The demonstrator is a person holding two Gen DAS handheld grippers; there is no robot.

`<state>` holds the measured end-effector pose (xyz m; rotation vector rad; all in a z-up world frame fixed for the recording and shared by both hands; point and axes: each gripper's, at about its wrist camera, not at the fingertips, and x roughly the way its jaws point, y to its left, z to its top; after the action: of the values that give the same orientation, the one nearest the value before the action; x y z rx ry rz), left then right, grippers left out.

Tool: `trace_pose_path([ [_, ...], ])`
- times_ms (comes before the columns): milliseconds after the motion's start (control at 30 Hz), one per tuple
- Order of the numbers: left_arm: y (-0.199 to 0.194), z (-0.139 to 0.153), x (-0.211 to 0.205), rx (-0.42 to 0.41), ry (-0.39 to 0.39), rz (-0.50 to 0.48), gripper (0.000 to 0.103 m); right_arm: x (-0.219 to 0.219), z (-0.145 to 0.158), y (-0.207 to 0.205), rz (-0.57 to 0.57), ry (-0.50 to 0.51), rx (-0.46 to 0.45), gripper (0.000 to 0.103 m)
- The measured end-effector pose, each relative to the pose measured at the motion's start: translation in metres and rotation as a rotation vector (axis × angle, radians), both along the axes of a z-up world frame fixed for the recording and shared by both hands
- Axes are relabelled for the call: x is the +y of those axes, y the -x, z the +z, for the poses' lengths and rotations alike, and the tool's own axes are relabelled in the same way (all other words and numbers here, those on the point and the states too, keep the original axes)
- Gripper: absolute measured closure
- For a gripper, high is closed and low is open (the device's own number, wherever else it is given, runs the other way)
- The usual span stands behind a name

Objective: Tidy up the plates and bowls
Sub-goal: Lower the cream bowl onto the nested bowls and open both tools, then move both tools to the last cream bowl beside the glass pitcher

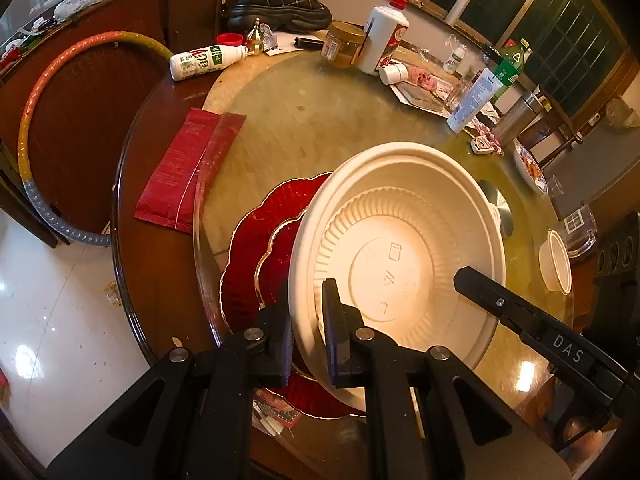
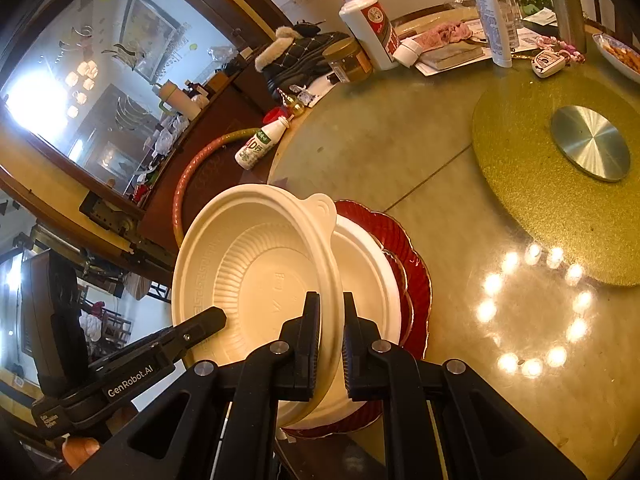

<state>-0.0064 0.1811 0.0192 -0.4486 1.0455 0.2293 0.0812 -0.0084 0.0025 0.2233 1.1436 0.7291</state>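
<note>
Cream bowl [image 1: 400,264] sits tilted over 2 stacked red plates [image 1: 256,264] w/ your left gripper [image 1: 306,336] & right gripper [image 2: 332,344] both clamped on its rim.

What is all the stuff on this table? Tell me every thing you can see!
big bowl: one, cream, tilted over the plates, both grippers on its rim
second white dish: one, under the big bowl
red plates: two, gold-edged, stacked underneath
small bowl: one, cream, table edge
red packet: one, beside the plates
white liquor bottle: one, red cap, far side
amber jar: one, beside it
milk bottle: one, white-green, lying down
furry boot: one, black
left gripper: black, shut on rim
right gripper: black, shut on rim
</note>
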Motion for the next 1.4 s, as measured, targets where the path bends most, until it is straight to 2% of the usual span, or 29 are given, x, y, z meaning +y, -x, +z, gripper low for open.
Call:
trace_pose_path([
  [367,-0.002,0.015,-0.002,0.002,0.011,-0.032,0.093,-0.004,0.009,-0.004,-0.008,-0.017,0.032,0.093],
  [467,-0.004,0.011,-0.001,0.032,0.010,-0.038,0.093,-0.001,0.007,-0.004,0.003,-0.011,0.044,0.090],
  [667,-0.004,0.003,0.011,0.066,0.075,0.009,0.092,0.003,-0.003,-0.006,0.005,-0.015,0.089,0.089],
  [767,-0.007,0.000,0.013,0.086,0.078,0.013,0.091,0.001,-0.004,-0.007,-0.009,-0.006,0.096,0.089],
  [833,-0.009,-0.004,0.014,0.111,0.096,0.006,0.082,0.000,-0.005,-0.008,-0.004,0.006,0.108,0.088],
  [900,-0.009,-0.007,0.016,0.119,0.154,0.011,0.060,-0.002,-0.006,-0.008,-0.005,0.005,0.126,0.083],
  [1000,-0.004,-0.007,0.023,0.105,0.234,0.048,0.042,-0.007,-0.005,-0.008,-0.015,-0.024,0.133,0.064],
  [1067,0.000,-0.003,0.027,0.090,0.270,0.063,0.037,-0.010,-0.002,-0.006,-0.020,-0.041,0.127,0.047],
  [1133,0.005,0.001,0.031,0.077,0.324,0.059,0.033,-0.013,0.002,-0.005,-0.029,-0.048,0.112,0.042],
  [1200,0.008,0.002,0.034,0.061,0.414,0.057,0.024,-0.019,0.008,-0.003,-0.046,-0.062,0.100,0.040],
  [1300,0.012,0.002,0.037,0.043,0.545,0.051,0.021,-0.029,0.016,-0.002,-0.055,-0.117,0.088,0.033],
  [1400,0.015,0.004,0.036,0.000,0.635,0.011,0.019,-0.037,0.022,0.002,-0.054,-0.172,0.087,0.026],
])
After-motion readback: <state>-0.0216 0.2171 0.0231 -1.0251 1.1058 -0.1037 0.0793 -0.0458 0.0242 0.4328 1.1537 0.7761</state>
